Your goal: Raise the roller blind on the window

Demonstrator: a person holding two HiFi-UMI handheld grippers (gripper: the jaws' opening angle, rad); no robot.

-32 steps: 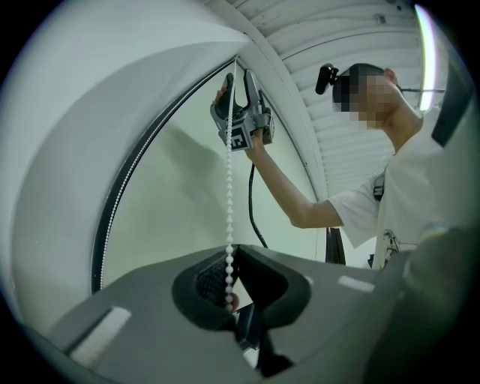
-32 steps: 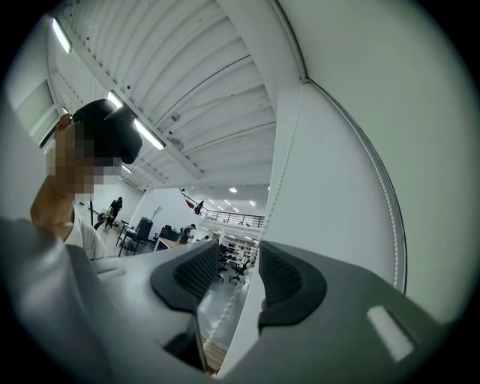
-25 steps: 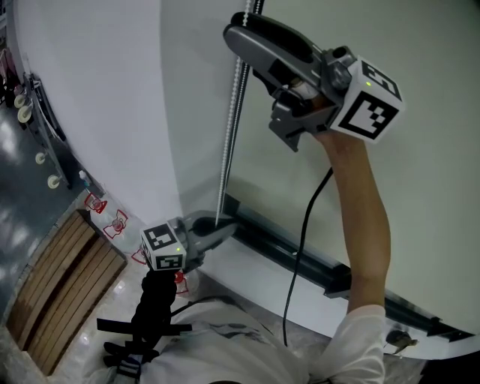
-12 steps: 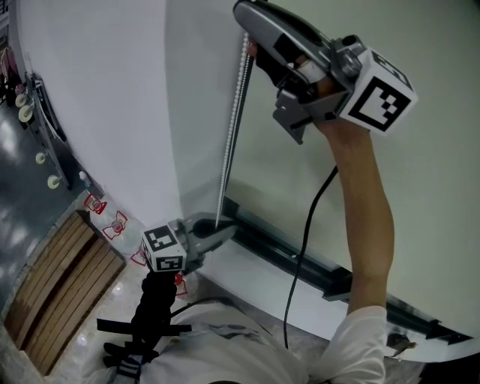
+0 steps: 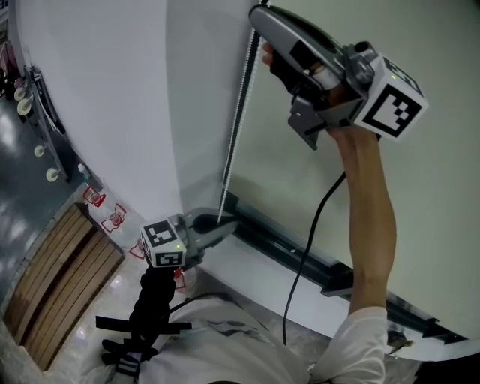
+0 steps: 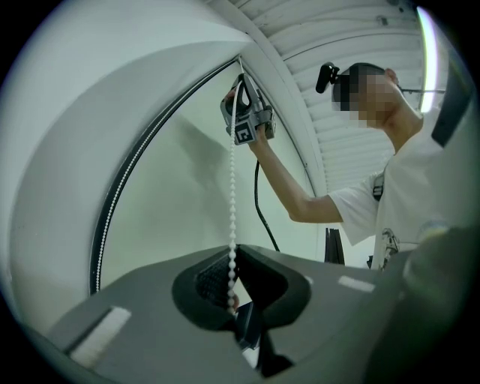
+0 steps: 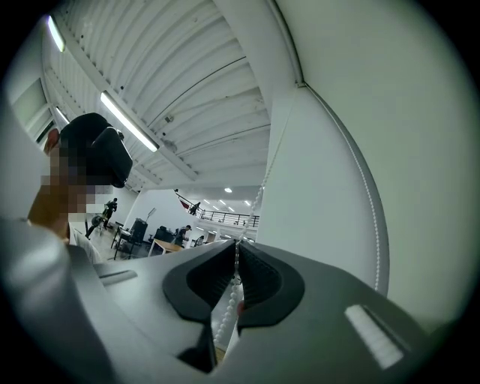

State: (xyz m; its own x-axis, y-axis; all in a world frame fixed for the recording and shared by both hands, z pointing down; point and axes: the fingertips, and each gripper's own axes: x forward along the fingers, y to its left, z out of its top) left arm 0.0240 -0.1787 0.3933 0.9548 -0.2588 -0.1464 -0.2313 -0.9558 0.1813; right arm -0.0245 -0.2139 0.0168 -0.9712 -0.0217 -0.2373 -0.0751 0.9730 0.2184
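Your right gripper [image 5: 257,13] is held high, at the top of the head view, with your bare forearm [image 5: 371,217] stretched up beneath it. Its fingers have just been closing. They now pinch the white bead chain [image 5: 236,127] of the roller blind [image 5: 300,165]. In the right gripper view the finger tips meet on the beads. The chain rises above them and hangs on down through the hollow behind the tips.

Your left gripper [image 5: 229,223] is low down, well below the right one, just above the white sill [image 5: 247,274] at the blind's lower corner. Its fingers are drawn narrow and grip the lower part of the same chain. In the left gripper view the beads come down in a straight line from the right gripper and pass between the finger tips.

The chain runs taut between the two grippers. In the head view it lies along the blind's left edge, beside the white wall [image 5: 112,112].

The roller blind itself hangs spread out as a pale, greenish-white sheet. It reaches down to a dark bar [image 5: 289,251] that runs along its bottom edge, just above the sill.

A black cable [image 5: 300,247] hangs from the right gripper, crosses in front of the blind and drops toward your body.
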